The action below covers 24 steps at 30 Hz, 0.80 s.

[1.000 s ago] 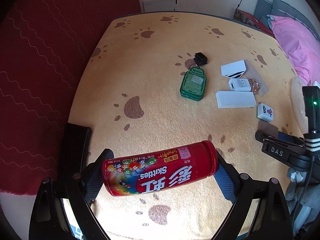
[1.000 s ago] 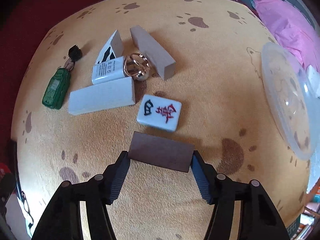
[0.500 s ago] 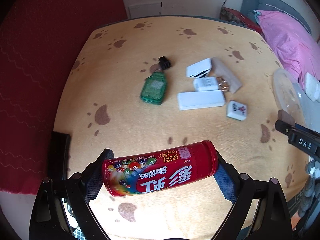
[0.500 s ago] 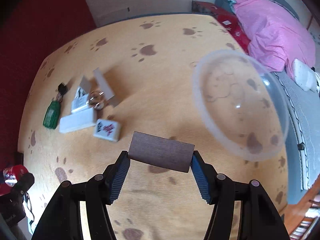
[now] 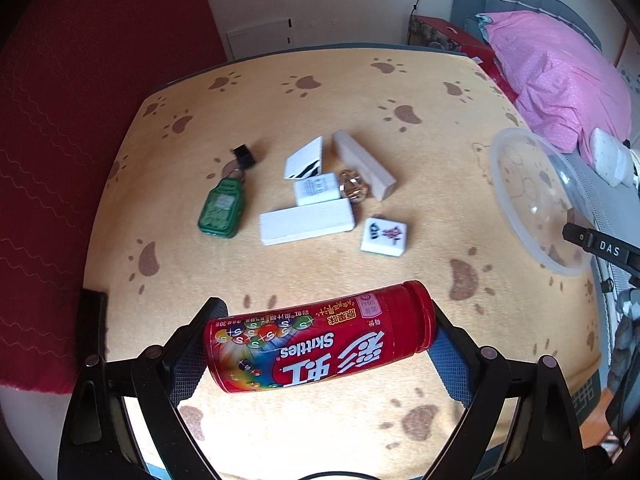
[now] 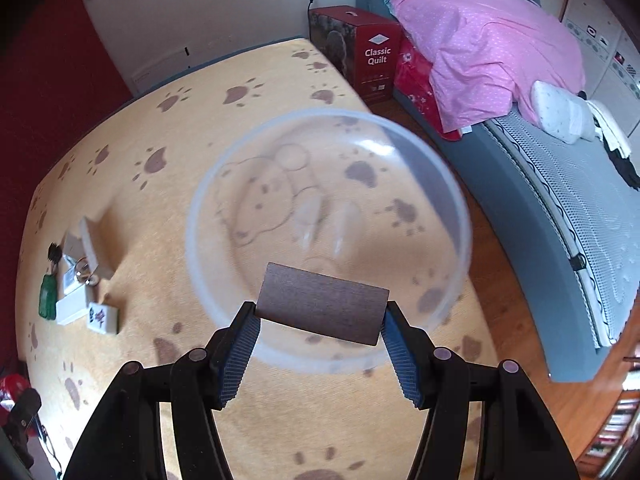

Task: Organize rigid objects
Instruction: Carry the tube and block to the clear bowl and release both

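Right wrist view: the clear round plastic bowl (image 6: 460, 216) looks empty; right gripper (image 6: 320, 320) jaws clamp a dark brown wooden block (image 6: 322, 304) above it. Left gripper (image 5: 320, 344) jaws grasp a red Skittles tube (image 5: 320, 340); six items wait on the counter (image 5: 280, 92).

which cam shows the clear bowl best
The right wrist view: the clear plastic bowl fills the middle with its whole rim visible, under the dark wooden block held in the right gripper. The left wrist view shows it small at the right edge, partly behind the other gripper.
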Each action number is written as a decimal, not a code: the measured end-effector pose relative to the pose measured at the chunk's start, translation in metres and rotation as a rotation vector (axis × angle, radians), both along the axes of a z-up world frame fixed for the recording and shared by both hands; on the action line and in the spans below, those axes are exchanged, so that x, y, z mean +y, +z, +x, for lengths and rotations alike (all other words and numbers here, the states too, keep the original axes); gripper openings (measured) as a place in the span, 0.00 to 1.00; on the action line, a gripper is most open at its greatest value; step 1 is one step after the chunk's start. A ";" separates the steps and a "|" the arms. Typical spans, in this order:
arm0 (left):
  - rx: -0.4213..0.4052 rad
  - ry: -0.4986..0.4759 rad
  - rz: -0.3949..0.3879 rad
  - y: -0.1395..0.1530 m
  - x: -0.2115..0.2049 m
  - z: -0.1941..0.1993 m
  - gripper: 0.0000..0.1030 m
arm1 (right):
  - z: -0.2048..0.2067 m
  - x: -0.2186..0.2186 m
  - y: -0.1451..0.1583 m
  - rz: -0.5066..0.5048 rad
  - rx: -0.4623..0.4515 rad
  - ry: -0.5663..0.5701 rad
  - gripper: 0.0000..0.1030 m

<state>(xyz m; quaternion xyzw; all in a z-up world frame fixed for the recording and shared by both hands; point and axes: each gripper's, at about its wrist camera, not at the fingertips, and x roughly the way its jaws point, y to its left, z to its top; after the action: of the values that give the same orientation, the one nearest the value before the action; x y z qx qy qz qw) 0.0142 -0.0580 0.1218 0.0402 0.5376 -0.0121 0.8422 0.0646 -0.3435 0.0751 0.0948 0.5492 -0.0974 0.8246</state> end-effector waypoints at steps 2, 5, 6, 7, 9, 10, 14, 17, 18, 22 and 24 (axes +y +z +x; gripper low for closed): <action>-0.007 -0.006 -0.001 0.002 -0.011 0.000 0.92 | 0.004 -0.012 -0.002 0.007 -0.007 -0.004 0.65; -0.019 -0.013 -0.003 0.007 -0.026 0.000 0.92 | 0.008 -0.027 -0.002 0.018 -0.024 -0.001 0.80; -0.022 -0.016 -0.004 0.008 -0.031 0.001 0.92 | 0.009 -0.030 -0.001 0.020 -0.030 0.000 0.81; -0.024 -0.018 -0.003 0.009 -0.036 0.001 0.92 | 0.010 -0.033 -0.001 0.022 -0.033 0.005 0.81; -0.025 -0.028 -0.003 0.009 -0.046 0.003 0.92 | 0.010 -0.038 -0.001 0.013 -0.035 0.016 0.81; -0.024 -0.035 -0.003 0.009 -0.053 0.004 0.92 | 0.009 -0.041 -0.001 0.010 -0.037 0.020 0.81; -0.020 -0.068 -0.008 0.009 -0.074 0.009 0.92 | 0.004 -0.053 -0.003 0.009 -0.036 0.029 0.80; -0.017 -0.094 -0.027 0.010 -0.093 0.018 0.92 | -0.001 -0.063 -0.004 0.019 -0.032 0.020 0.81; -0.017 -0.105 -0.036 0.010 -0.101 0.021 0.92 | -0.002 -0.067 -0.004 0.022 -0.033 0.016 0.81; -0.026 -0.160 -0.061 0.011 -0.132 0.033 0.92 | -0.006 -0.077 0.000 0.023 -0.050 0.013 0.81; -0.034 -0.192 -0.064 0.011 -0.149 0.039 0.92 | -0.008 -0.082 0.003 0.024 -0.059 0.010 0.81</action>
<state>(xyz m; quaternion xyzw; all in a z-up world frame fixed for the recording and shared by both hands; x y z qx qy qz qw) 0.0532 -0.2067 0.1333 0.0647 0.5160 -0.1093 0.8471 0.0566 -0.4257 0.0779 0.1049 0.5262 -0.0836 0.8397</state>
